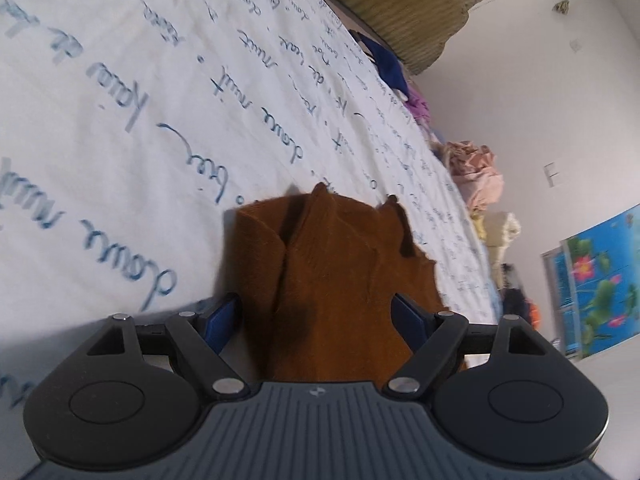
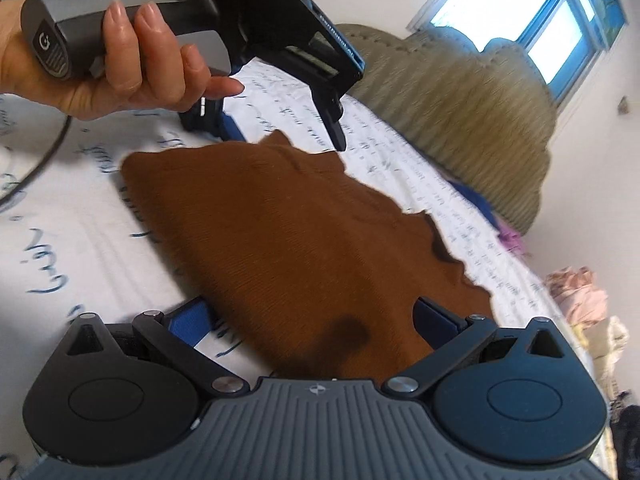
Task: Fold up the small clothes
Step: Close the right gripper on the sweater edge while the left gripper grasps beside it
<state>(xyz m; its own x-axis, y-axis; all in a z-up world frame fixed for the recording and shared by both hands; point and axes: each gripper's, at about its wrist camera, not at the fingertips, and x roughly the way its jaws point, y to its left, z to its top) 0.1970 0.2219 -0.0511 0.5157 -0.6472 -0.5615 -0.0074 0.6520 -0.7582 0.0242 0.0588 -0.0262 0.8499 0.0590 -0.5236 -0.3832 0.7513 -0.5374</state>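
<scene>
Brown knit garment [image 2: 288, 232] lies flat on lettered bedsheet [image 1: 160, 92]. Soft, light, limp; best pinched at near hem corners. Left gripper [image 1: 316, 312] and right gripper [image 2: 316, 316] jaws wide, straddling garment, gripping nothing.

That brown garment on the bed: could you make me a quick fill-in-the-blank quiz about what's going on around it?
1. The brown garment lies on a white sheet printed with ____ handwriting.
2. The left tool is held by a bare ____.
3. The right tool has its jaws standing ____.
4. The window frame is painted ____.

Missing words: blue; hand; open; blue
</scene>
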